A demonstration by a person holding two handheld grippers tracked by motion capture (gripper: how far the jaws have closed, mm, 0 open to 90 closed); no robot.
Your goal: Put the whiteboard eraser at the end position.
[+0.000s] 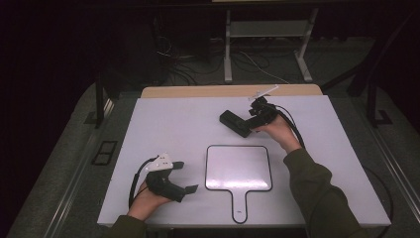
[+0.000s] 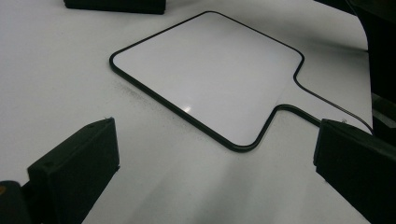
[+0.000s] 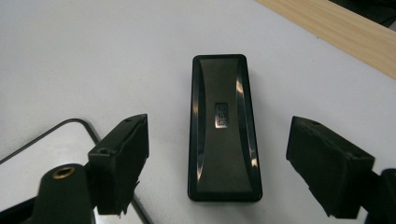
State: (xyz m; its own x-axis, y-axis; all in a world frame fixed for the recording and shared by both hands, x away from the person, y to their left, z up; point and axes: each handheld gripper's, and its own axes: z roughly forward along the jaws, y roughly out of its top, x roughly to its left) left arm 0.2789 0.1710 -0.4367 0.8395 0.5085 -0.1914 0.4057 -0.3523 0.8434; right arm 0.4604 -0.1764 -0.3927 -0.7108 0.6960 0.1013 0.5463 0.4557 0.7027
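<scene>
Here the right gripper stands with its jaws apart and empty on either side of the black eraser, which lies flat on the table beyond the small whiteboard, so a careless pass could nudge it, while the left gripper rests open, holding nothing.

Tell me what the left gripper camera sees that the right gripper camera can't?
Left gripper view: the whiteboard's handle, between the open left gripper's jaws. Right gripper view: the whole black eraser's curved top with its small logo, between the open right gripper's jaws without touching them, plus the table's wooden edge. Both show the white table, some whiteboard and some eraser.
</scene>
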